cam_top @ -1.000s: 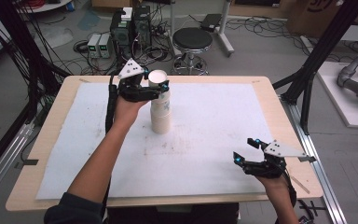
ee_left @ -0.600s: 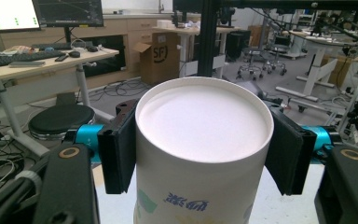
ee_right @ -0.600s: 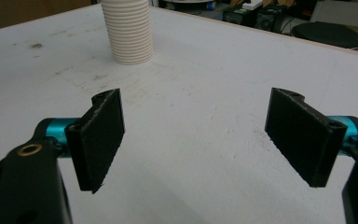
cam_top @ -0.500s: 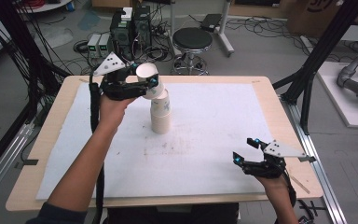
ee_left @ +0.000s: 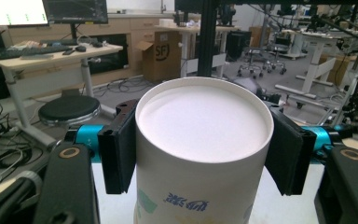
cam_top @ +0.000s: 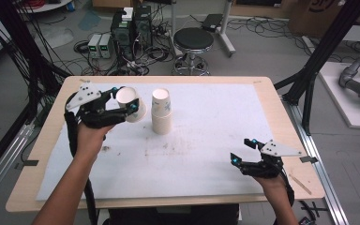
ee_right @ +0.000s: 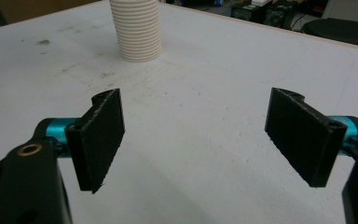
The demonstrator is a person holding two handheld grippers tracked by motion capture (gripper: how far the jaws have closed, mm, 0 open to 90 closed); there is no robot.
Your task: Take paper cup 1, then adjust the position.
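High view: cup stack [cam_top: 161, 112] beside held cup [cam_top: 132, 104]

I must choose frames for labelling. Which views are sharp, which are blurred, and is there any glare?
High view: soft and coarse, even light, no glare; the paper cup in the left gripper looks slightly smeared. Left gripper view: cup rim sharp, the room behind it softer. Right gripper view: the open right gripper is sharp, the cup stack slightly soft, shadows faint.

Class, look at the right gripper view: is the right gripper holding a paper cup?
No: the right gripper is open with only bare table between its jaws.
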